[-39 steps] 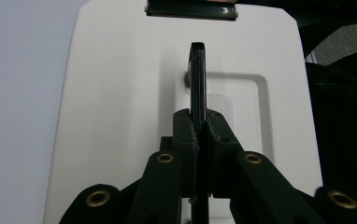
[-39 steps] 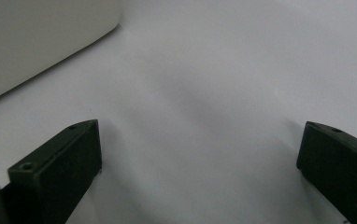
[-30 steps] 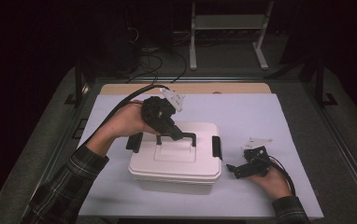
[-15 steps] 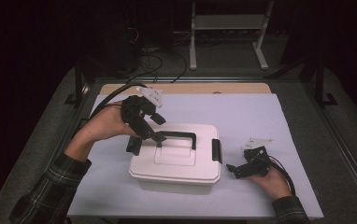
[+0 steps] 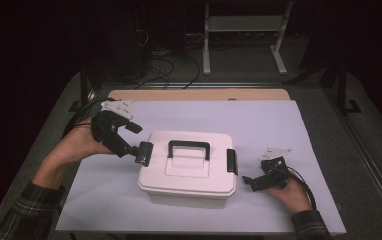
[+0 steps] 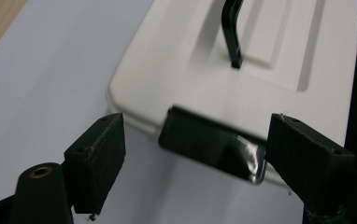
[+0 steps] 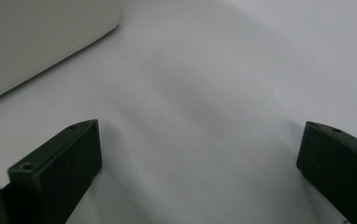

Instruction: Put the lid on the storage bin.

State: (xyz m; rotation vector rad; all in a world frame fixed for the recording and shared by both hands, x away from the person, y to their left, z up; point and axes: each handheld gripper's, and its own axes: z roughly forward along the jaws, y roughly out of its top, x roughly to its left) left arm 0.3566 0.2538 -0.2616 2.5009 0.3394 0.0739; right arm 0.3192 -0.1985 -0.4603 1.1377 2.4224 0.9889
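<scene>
Tabletop: I see its pale sheet carrying everything.
Box: white, lid on, handle upright, sits mid-sheet.
Left tongs: my jaws have just been opening; they flank the black side latch, pads off it.
Right tongs: wide apart, holding nothing, just beside the box.

A grey table carries a wooden board, showing as a strip along the far edge; a pale lilac sheet covers nearly all of the board; a white lidded box stands on the sheet near its middle, toward the near edge.
</scene>
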